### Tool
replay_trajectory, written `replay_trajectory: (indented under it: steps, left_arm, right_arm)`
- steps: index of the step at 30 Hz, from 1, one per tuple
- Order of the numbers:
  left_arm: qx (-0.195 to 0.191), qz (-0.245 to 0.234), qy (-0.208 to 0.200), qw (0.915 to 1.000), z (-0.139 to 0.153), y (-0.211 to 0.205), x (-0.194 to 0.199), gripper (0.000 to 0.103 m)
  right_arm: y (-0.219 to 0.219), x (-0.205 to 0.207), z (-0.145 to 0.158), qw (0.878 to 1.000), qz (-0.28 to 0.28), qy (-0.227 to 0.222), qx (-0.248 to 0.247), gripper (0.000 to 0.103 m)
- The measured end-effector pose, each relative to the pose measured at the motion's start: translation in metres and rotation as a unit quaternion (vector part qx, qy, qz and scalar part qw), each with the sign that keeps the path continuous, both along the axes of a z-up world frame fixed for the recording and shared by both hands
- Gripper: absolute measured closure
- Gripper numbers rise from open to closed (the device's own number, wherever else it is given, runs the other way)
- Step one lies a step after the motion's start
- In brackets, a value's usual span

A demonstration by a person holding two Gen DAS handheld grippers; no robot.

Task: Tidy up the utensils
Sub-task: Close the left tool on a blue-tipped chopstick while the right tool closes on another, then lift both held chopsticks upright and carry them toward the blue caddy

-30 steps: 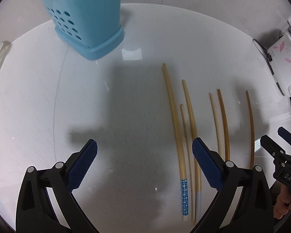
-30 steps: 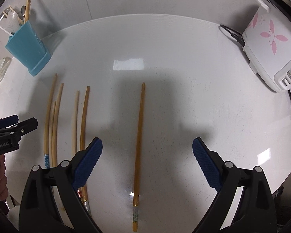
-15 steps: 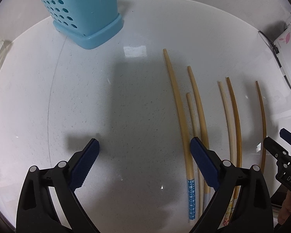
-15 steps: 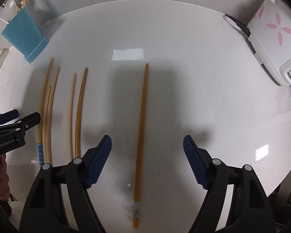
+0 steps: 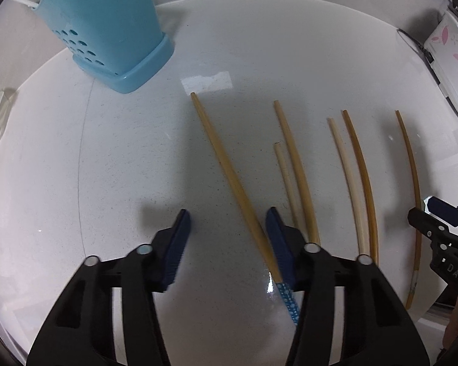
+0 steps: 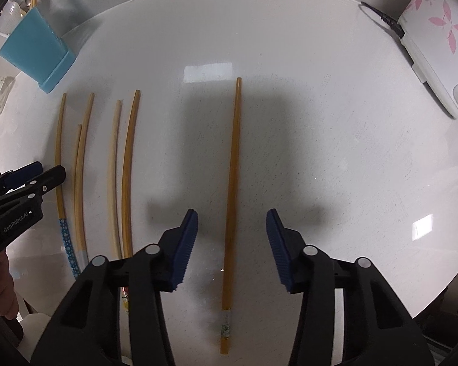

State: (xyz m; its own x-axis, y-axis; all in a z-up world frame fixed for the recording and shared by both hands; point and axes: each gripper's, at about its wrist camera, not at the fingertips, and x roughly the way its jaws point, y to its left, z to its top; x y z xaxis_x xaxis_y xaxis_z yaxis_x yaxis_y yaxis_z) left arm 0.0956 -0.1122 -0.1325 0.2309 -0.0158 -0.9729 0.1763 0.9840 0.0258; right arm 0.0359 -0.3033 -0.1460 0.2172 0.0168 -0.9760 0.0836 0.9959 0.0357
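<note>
Wooden chopstick lies between right tool pads (seemingly untouched).

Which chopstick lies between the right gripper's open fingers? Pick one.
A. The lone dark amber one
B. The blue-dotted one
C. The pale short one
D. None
A: the lone dark amber chopstick runs up the gap of the right gripper, apart from the other five.

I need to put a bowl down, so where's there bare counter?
Bare counter lies between the lone chopstick and the rice cooker, and left of the blue-tipped chopstick below the blue holder. Crowded: the chopstick row.
</note>
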Motion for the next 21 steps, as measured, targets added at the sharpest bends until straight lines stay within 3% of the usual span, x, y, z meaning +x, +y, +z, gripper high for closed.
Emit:
replay_trajectory:
  steps: [5, 8, 9, 10, 13, 21]
  left_arm:
    - [0.003, 0.002, 0.007, 1.0, 0.001, 0.001, 0.003, 0.074]
    - [0.006, 0.005, 0.007, 0.9999, 0.001, 0.006, 0.002, 0.09]
    - [0.005, 0.007, 0.006, 0.9999, 0.004, 0.002, -0.002, 0.092]
    - [0.003, 0.007, 0.007, 0.9999, 0.004, 0.003, -0.002, 0.092]
    - [-0.006, 0.007, 0.005, 0.9999, 0.005, 0.005, -0.001, 0.097]
    - [-0.017, -0.004, -0.008, 0.9998, 0.011, 0.016, -0.009, 0.097]
  right_arm:
    - [-0.001, 0.001, -0.002, 1.0, -0.002, 0.003, 0.005, 0.064]
    - [-0.001, 0.0, -0.002, 1.0, -0.005, 0.005, 0.003, 0.069]
    - [-0.002, 0.001, -0.002, 1.0, -0.005, 0.005, 0.003, 0.076]
    - [-0.002, 0.001, -0.001, 1.0, -0.004, 0.005, 0.001, 0.086]
    - [-0.001, 0.002, -0.001, 1.0, -0.003, 0.006, 0.0, 0.097]
    - [0.0, 0.003, 0.0, 1.0, -0.005, -0.003, 0.005, 0.097]
